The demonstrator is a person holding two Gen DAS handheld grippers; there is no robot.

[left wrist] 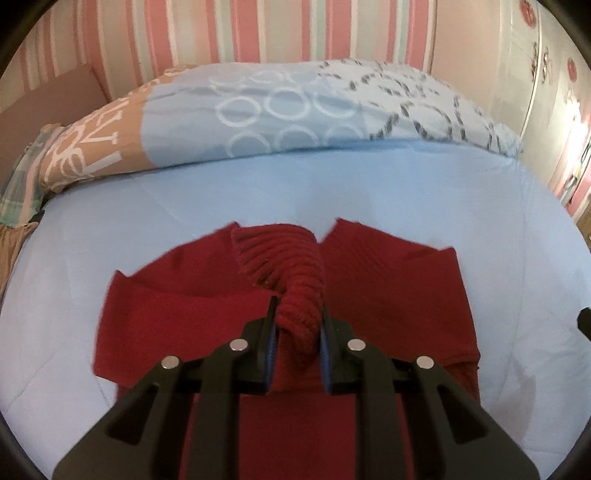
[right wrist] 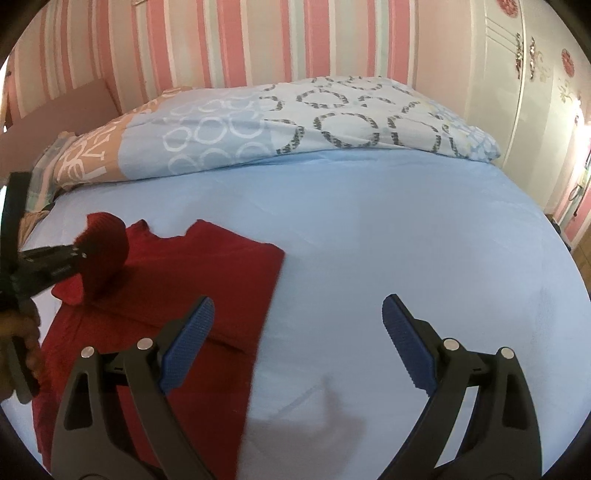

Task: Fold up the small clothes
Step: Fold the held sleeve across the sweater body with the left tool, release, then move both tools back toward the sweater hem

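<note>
A dark red knit sweater (left wrist: 388, 288) lies flat on the light blue bed sheet (left wrist: 332, 184). My left gripper (left wrist: 297, 314) is shut on the sweater's ribbed cuff (left wrist: 291, 258) and holds that sleeve end raised over the sweater's body. In the right wrist view the sweater (right wrist: 207, 273) lies at the left, and the left gripper (right wrist: 79, 254) holds the cuff (right wrist: 105, 240) above it. My right gripper (right wrist: 297, 306) is open and empty, hovering over the bare sheet (right wrist: 406, 229) just right of the sweater's edge.
A folded duvet (left wrist: 295, 110) with ring patterns lies along the far side of the bed, against a pink striped wall (left wrist: 258, 29). A white wardrobe (right wrist: 535, 74) stands at the right. A brown headboard (left wrist: 48, 99) and plaid pillow are at the far left.
</note>
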